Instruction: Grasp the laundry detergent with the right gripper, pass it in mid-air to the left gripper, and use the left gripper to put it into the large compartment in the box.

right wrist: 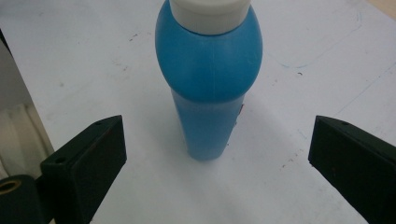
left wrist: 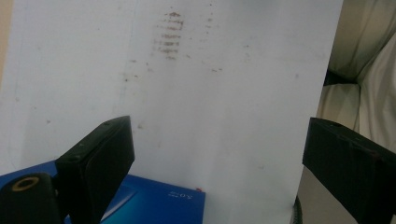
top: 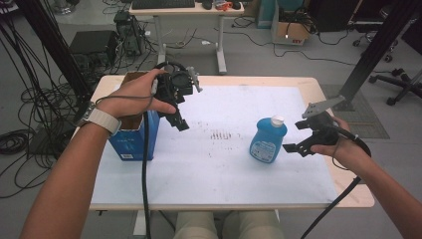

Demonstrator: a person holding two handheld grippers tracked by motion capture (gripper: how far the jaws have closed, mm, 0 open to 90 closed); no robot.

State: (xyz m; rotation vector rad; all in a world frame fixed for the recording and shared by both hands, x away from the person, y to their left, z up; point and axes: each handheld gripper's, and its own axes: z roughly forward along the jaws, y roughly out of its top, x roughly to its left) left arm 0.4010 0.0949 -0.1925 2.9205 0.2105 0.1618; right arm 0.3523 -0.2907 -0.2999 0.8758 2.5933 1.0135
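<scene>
A blue bottle [top: 268, 139] with a white cap is stood upright on the tabletop [top: 209, 169], toward its right edge. The right gripper [top: 298, 135] is held just beside it, jaws spread wide and empty. The left gripper [top: 178, 122] is held released above a blue box [top: 130, 142] at the left edge.

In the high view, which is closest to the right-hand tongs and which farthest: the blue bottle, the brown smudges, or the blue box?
1. Blue bottle, just left of the right tongs.
2. Brown smudges, mid-table.
3. Blue box, at the table's left edge.
</scene>
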